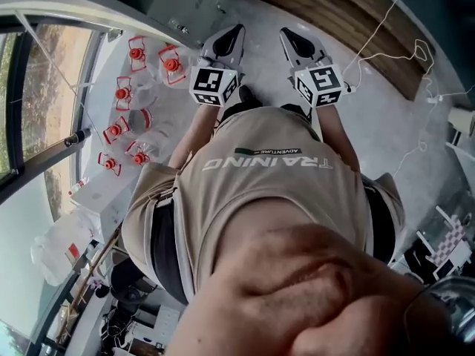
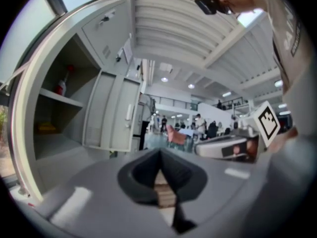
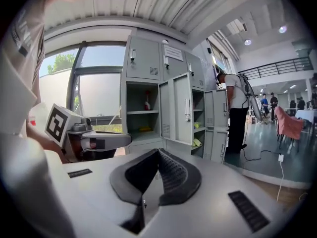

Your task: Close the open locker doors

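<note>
Beside the tall window [image 3: 94, 83] stands a bank of grey lockers [image 3: 148, 58], ahead of both grippers and out of reach of either. In the right gripper view the top-row doors are shut. Below them one compartment gapes, with an open door [image 3: 181, 108] swung out at its right edge and showing its inner face. On the shelf [image 3: 143, 112] inside stands a red-topped bottle [image 3: 147, 102], and something yellow [image 3: 144, 129] lies on the compartment floor below. Further right a second compartment is open too, with yellow-green items [image 3: 197, 142] inside, and a person [image 3: 237, 108] stands just beside that end.

The left gripper view looks up from close in, so the open compartment fills the frame's left side, and the far hall holds blurred people whom the other views miss. Only the head view shows clear jugs with red caps [image 1: 137, 87] on the floor [image 1: 386, 124] along the window side.

The left gripper [image 2: 159, 153] has its jaws pressed together, gripping nothing. The right gripper [image 3: 158, 151] has its jaws meeting at the tips, also empty. Both are held side by side in front of the person's chest.
</note>
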